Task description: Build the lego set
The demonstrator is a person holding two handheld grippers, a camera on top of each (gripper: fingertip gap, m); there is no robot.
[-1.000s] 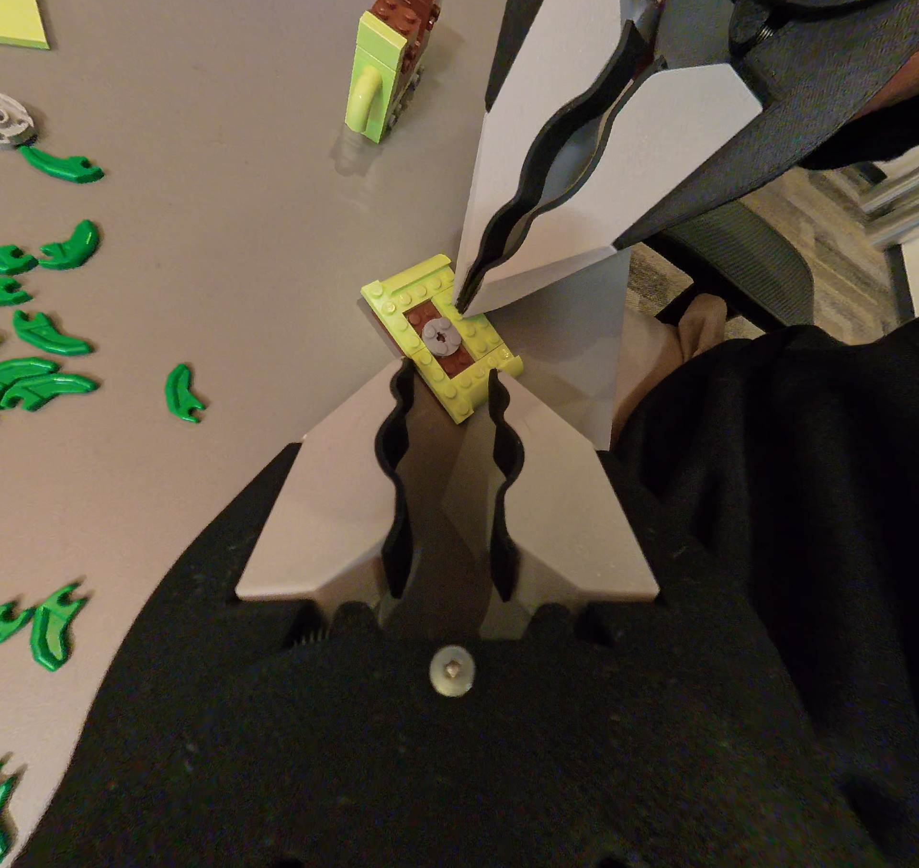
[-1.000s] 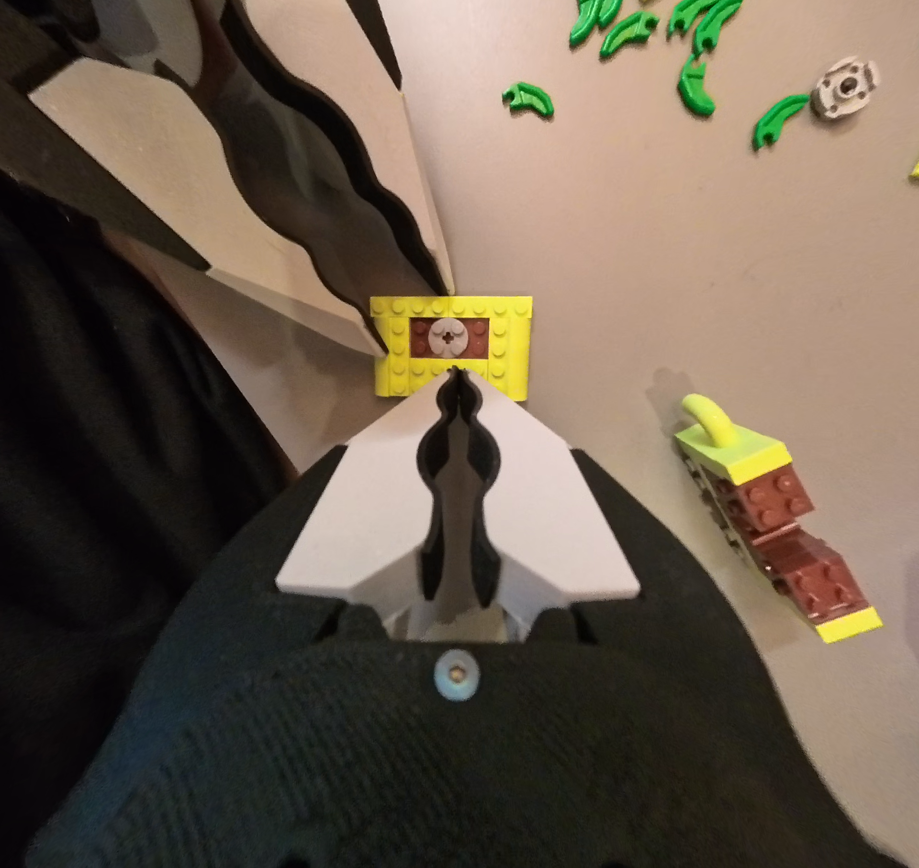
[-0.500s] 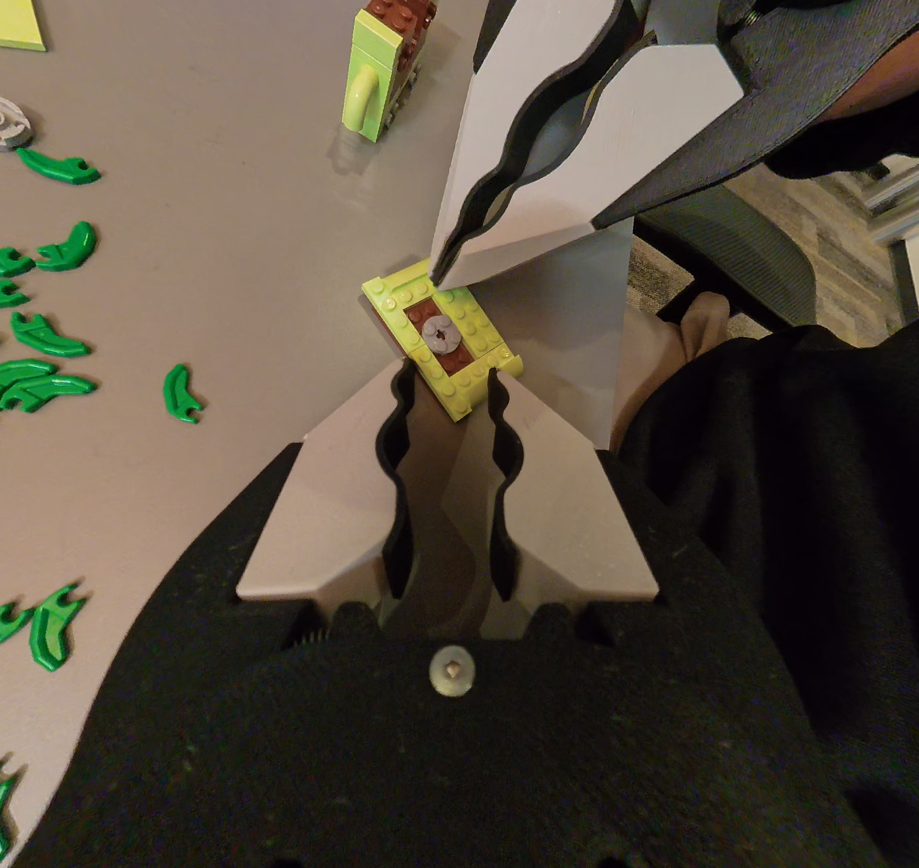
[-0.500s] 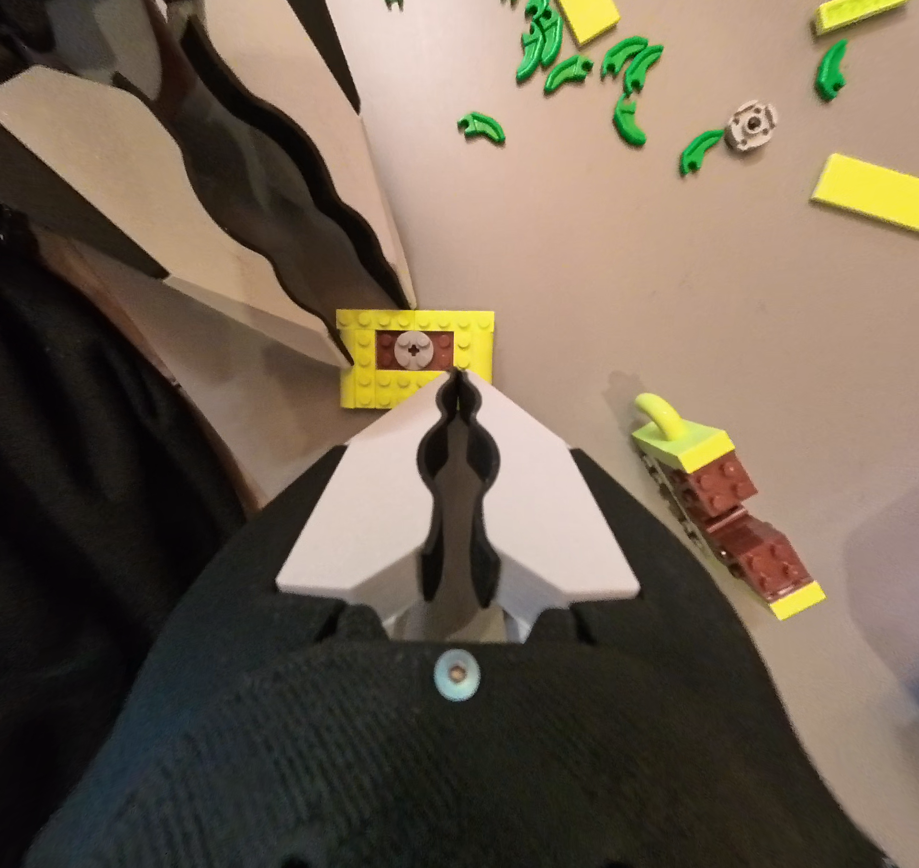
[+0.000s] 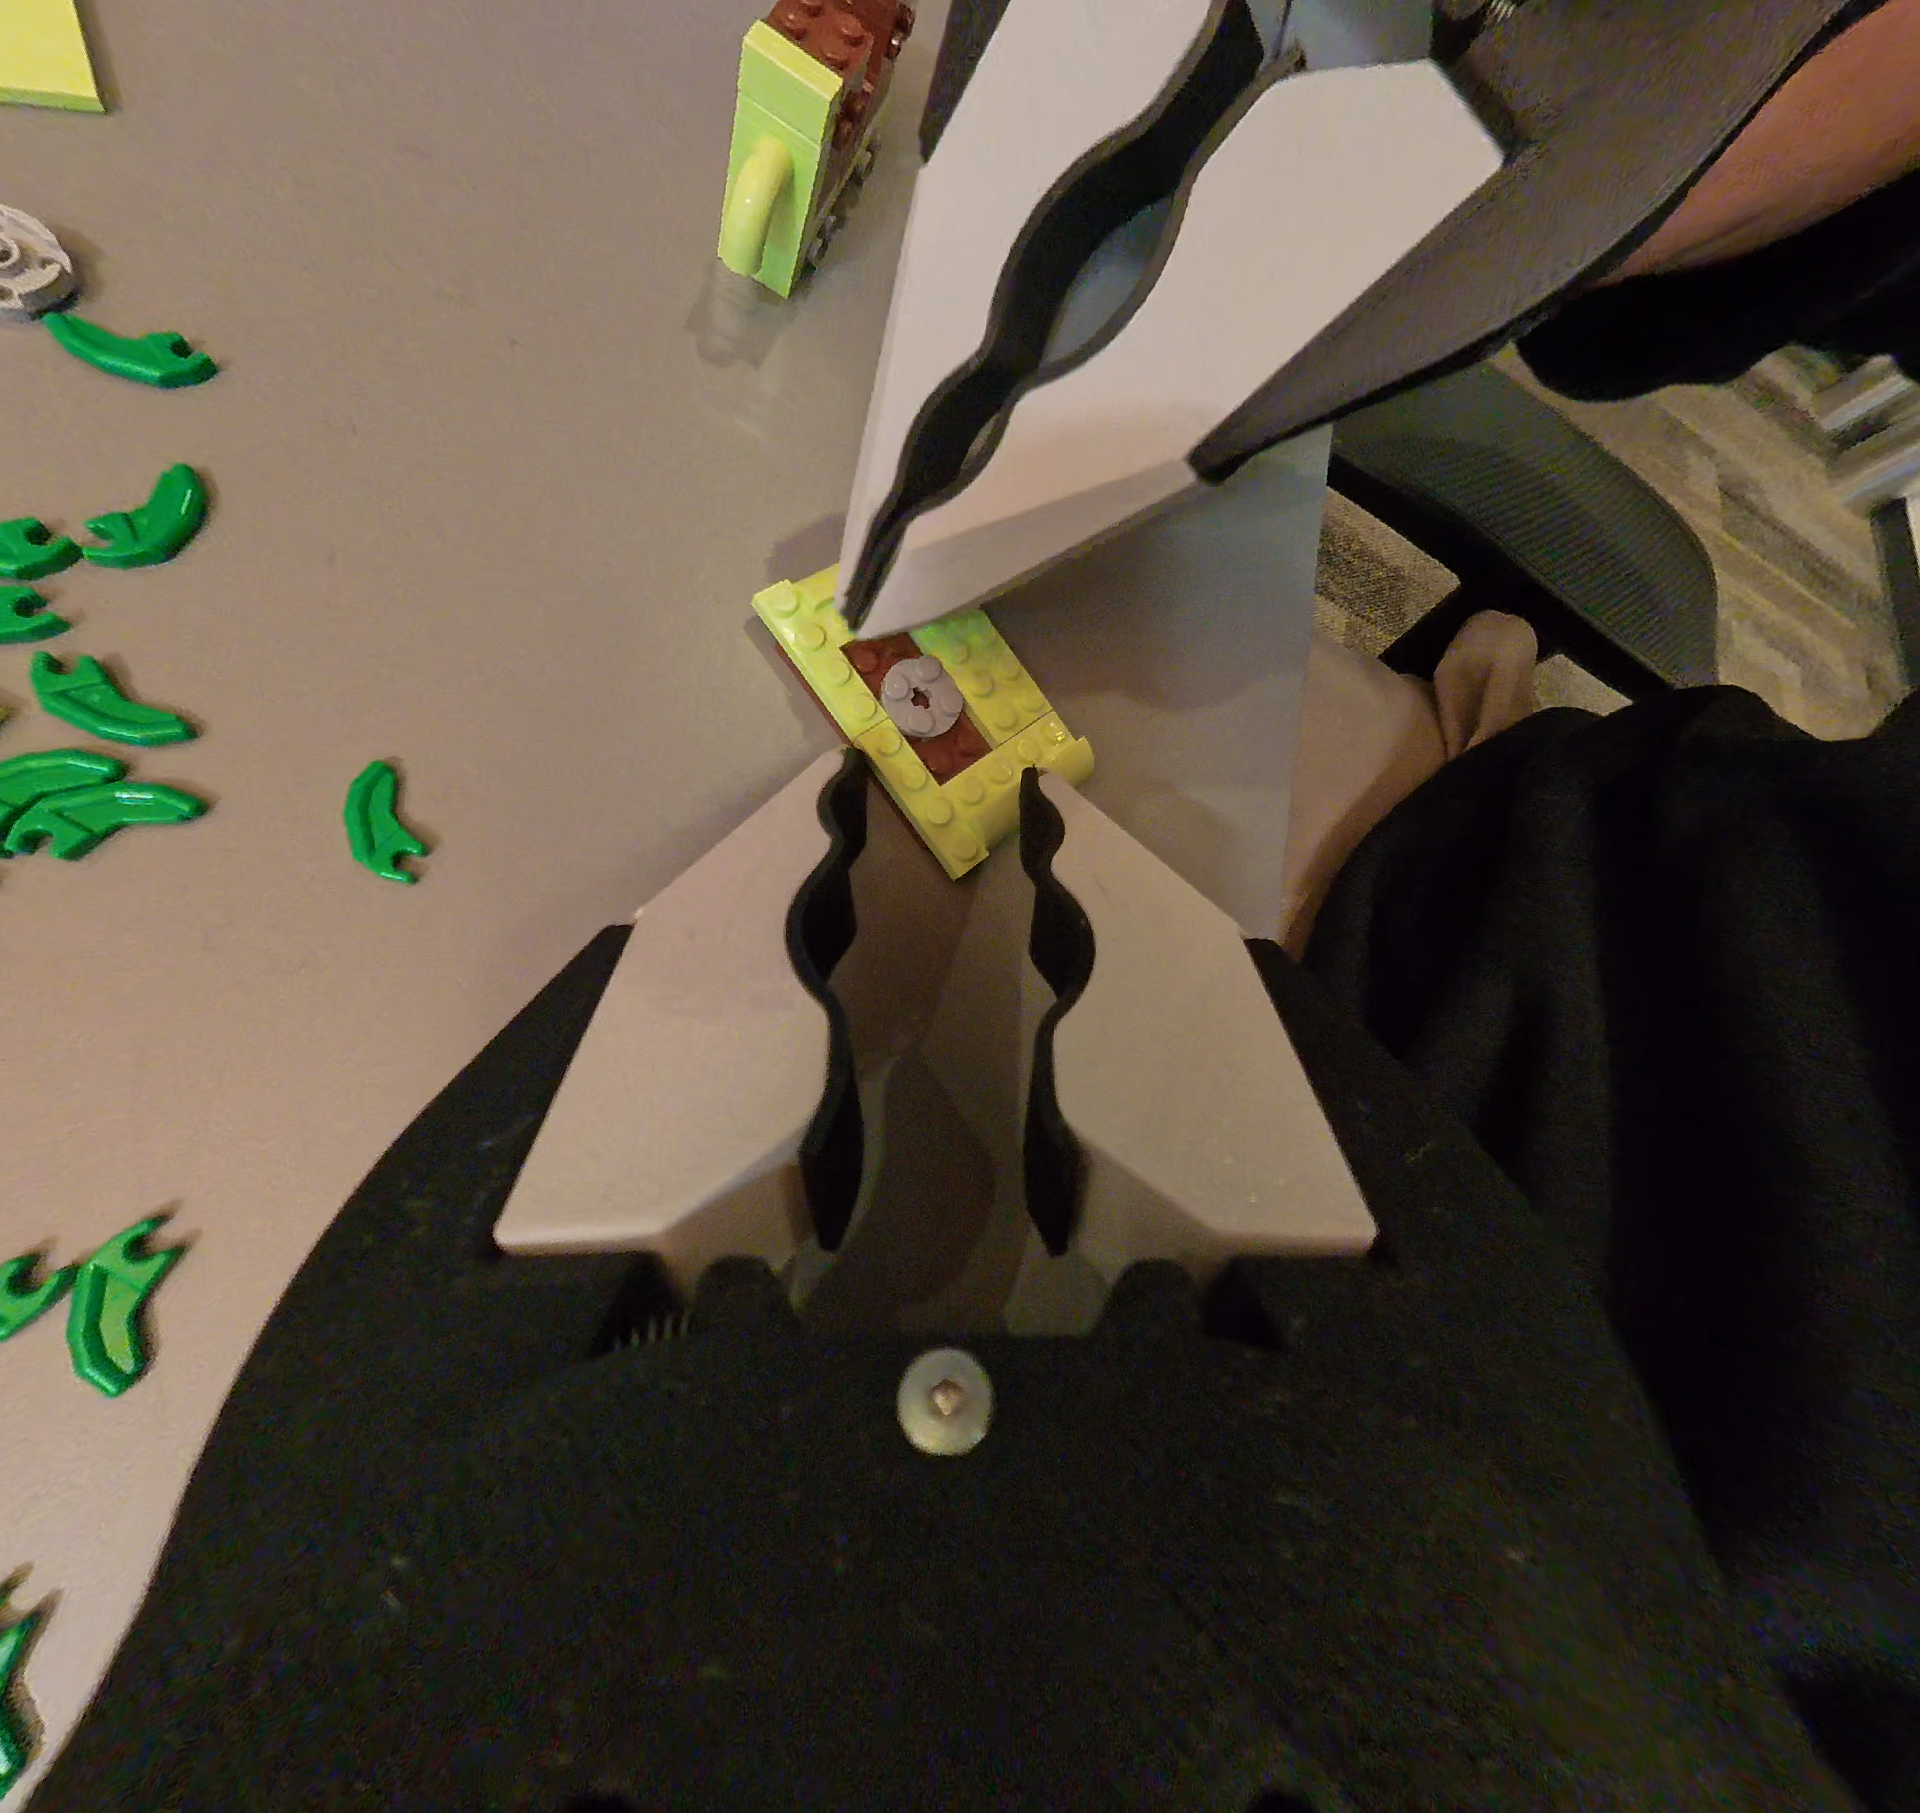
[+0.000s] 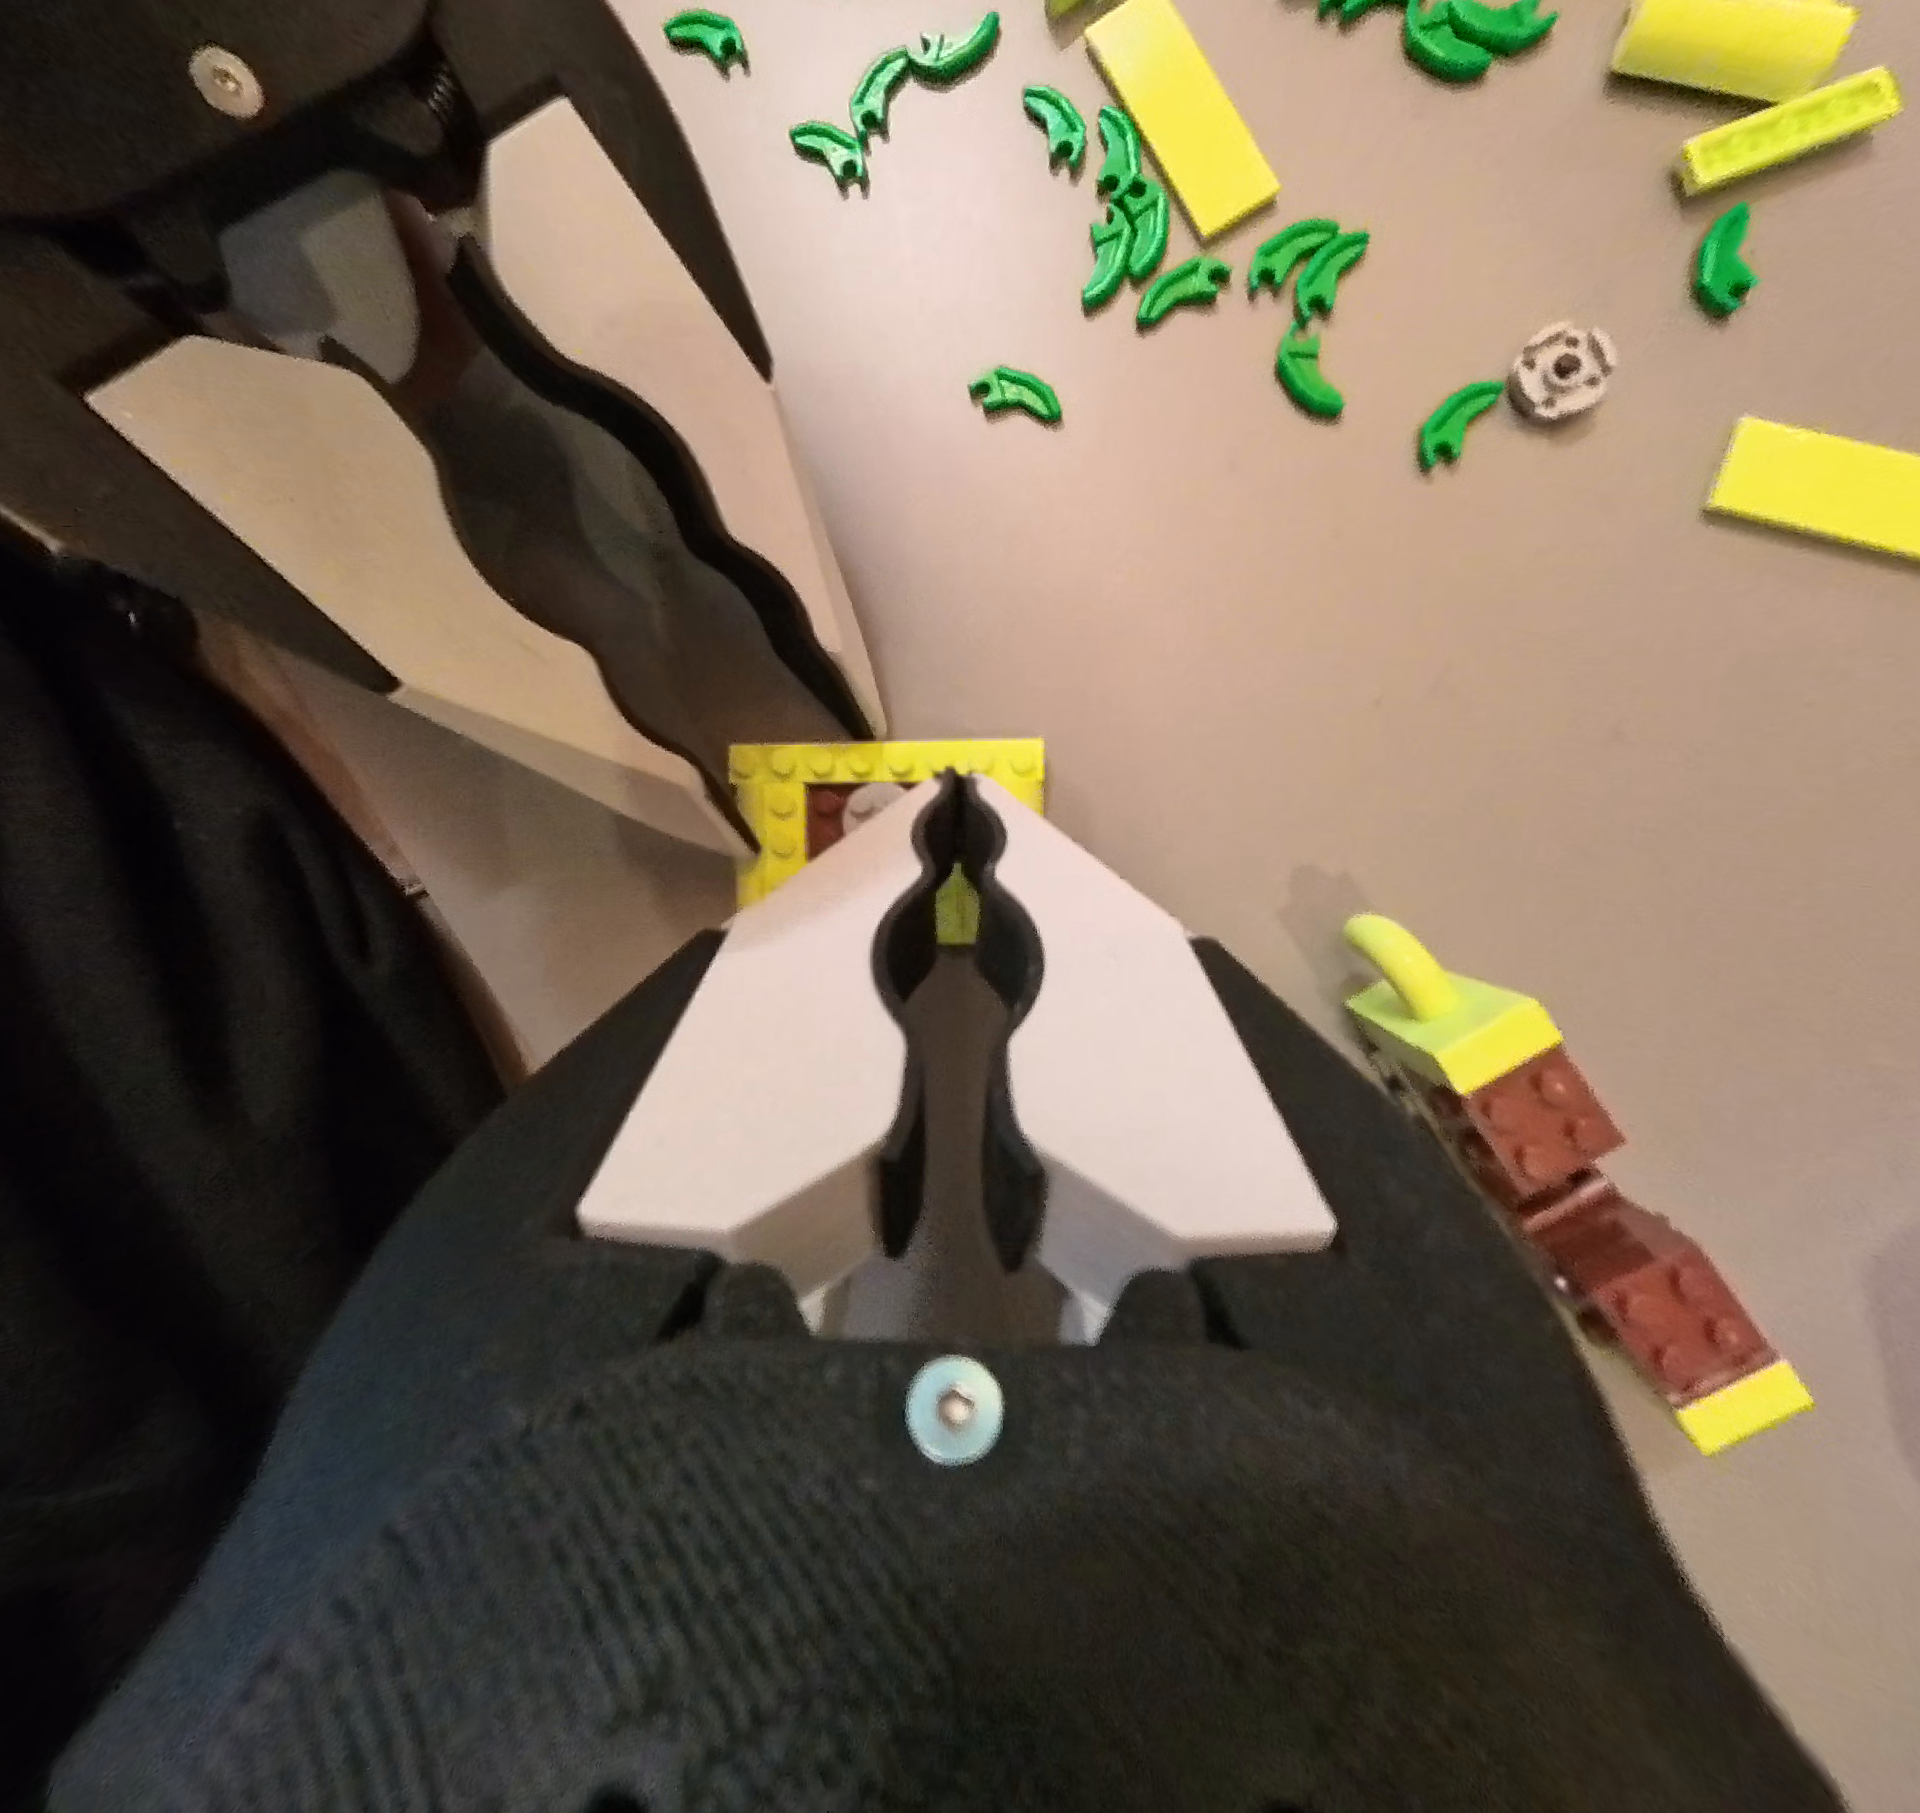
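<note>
A lime plate assembly [image 5: 997,693] with a brown middle and a grey round piece [image 5: 920,701] on top lies at the table's near edge. My left gripper [image 5: 938,776] is shut on its near end, one finger on each side. My right gripper [image 5: 854,610] is shut and empty, with its tips at the assembly's far left corner. In the right wrist view, my right gripper [image 6: 954,784] covers much of the assembly [image 6: 883,761], and the left gripper [image 6: 810,787] comes in from the upper left.
A brown and lime sub-build with a curved handle [image 5: 821,101] stands farther back and also shows in the right wrist view [image 6: 1538,1140]. Several green leaf pieces [image 6: 1132,215], lime tiles [image 6: 1179,106] and a loose grey round piece [image 6: 1562,373] lie scattered. A chair [image 5: 1538,537] is beyond the table edge. Less than 4 cm separates the two grippers' tips. The loose grey round piece [image 6: 1562,373] sits 12 cm or so from the ends of my right fingers.
My shut right gripper has slid left across the assembly's far end and now covers its middle in its own view. The left gripper's hold has not changed.
</note>
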